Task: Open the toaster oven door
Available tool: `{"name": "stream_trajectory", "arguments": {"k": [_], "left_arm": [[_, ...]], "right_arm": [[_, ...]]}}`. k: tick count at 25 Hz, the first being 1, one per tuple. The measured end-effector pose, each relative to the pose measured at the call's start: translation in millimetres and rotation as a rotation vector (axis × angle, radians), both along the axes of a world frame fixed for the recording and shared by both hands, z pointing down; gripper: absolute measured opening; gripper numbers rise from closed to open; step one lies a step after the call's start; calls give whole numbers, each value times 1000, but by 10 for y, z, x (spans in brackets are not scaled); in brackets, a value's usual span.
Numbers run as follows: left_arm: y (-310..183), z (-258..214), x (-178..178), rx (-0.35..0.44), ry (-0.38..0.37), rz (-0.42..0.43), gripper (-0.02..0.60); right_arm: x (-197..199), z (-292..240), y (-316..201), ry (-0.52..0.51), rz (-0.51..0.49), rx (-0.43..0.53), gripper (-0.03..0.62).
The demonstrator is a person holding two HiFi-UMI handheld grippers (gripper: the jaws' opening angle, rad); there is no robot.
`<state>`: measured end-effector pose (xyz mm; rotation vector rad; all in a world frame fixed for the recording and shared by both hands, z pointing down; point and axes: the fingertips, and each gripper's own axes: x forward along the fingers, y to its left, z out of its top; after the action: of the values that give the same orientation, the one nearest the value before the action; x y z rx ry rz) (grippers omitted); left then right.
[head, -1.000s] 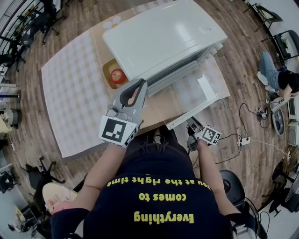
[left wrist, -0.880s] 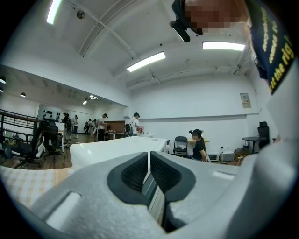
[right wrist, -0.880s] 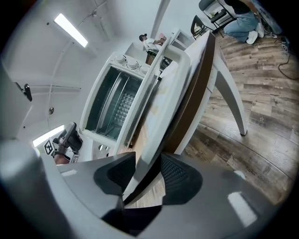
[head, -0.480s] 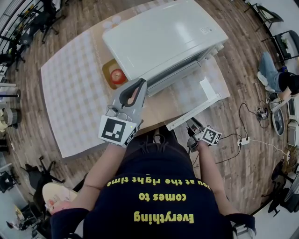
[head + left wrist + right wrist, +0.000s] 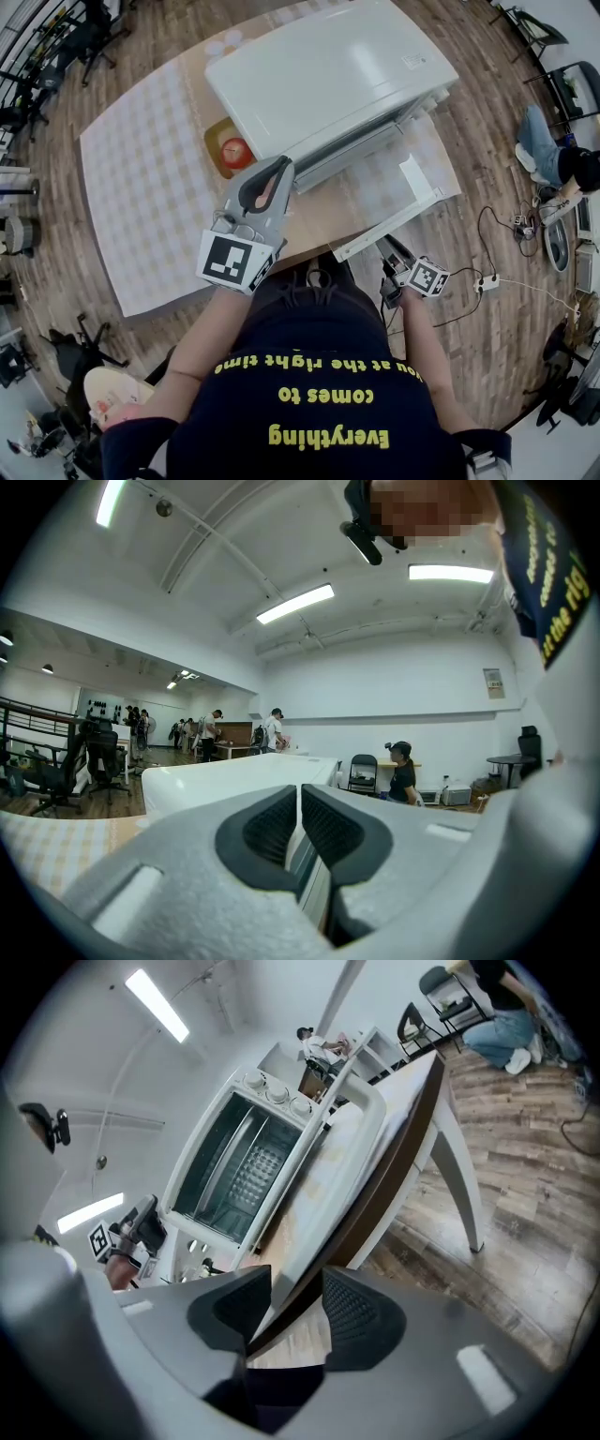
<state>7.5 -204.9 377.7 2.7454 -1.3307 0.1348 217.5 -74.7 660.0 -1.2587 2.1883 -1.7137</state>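
Note:
The white toaster oven (image 5: pixel 328 75) stands on the table with its door (image 5: pixel 375 192) folded down flat, the white handle bar (image 5: pixel 394 223) along the door's near edge. In the right gripper view the oven's cavity (image 5: pixel 234 1171) is exposed above the lowered door (image 5: pixel 347 1147). My right gripper (image 5: pixel 386 251) sits just below the handle's near end. Its jaws have just been opening, and the handle edge runs through the gap (image 5: pixel 295 1312) with space beside it. My left gripper (image 5: pixel 272 173) hovers shut and empty by the oven's front left corner (image 5: pixel 234 780).
A red apple (image 5: pixel 234 150) lies on a yellow plate (image 5: pixel 216 141) left of the oven. A checked cloth (image 5: pixel 141 187) covers the table's left part. A power strip with cables (image 5: pixel 487 281) lies on the floor at the right, near a seated person (image 5: pixel 553 155).
My right gripper has slipped slightly back from the handle, towards the lower right. The left gripper, oven and door have not moved.

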Motion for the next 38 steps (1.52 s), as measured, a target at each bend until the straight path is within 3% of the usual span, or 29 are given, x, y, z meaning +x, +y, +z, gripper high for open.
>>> {"name": "stream_trajectory", "arguments": {"k": [5, 13, 19, 27, 38], "left_arm": [[7, -11, -7, 5, 5, -1, 17], [27, -32, -28, 13, 10, -2, 17], [57, -58, -27, 21, 12, -6, 17], [110, -104, -63, 34, 19, -20, 17], [194, -218, -121, 62, 29, -41, 17]], "right_arm": [[122, -64, 64, 183, -29, 39, 171], [393, -571, -122, 374, 110, 156, 98], [487, -1033, -292, 455, 152, 270, 78], [513, -1746, -561, 462, 197, 420, 66], [371, -2690, -732, 611, 125, 643, 52]]}}
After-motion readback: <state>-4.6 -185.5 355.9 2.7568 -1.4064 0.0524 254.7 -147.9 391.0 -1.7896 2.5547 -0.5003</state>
